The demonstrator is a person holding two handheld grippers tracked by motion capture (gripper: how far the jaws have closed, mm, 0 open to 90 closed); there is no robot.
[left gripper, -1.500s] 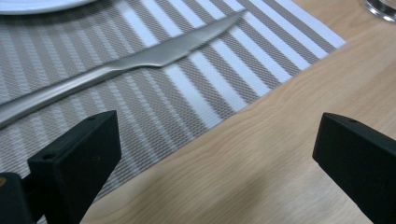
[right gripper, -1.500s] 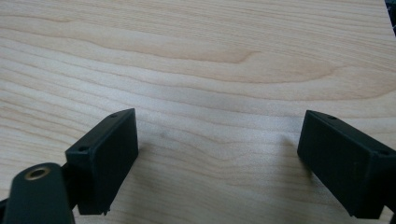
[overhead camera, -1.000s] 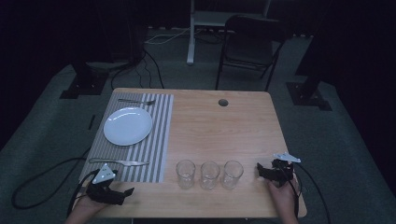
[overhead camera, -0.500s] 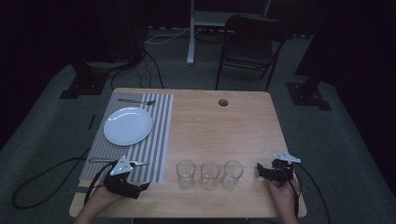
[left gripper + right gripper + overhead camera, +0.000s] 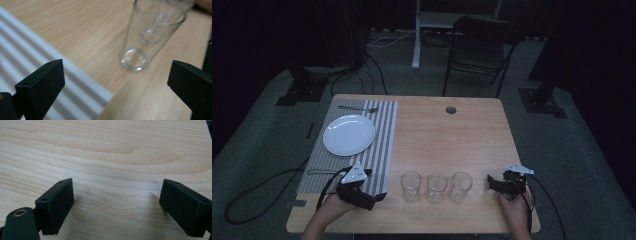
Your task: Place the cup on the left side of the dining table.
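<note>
Currently | left tongs [image 5: 379,196] released, facing nearest glass [image 5: 147,37] | right tongs [image 5: 490,183] released over bare table [image 5: 112,147]

Each hand-held tool, the left tool [image 5: 377,198] and the right tool [image 5: 490,181], is black with two blocky, square-ended jaws bearing small screw holes, a brass-coloured fitting near the base, a grey three-cornered plate on top and a trailing black cable.
</note>
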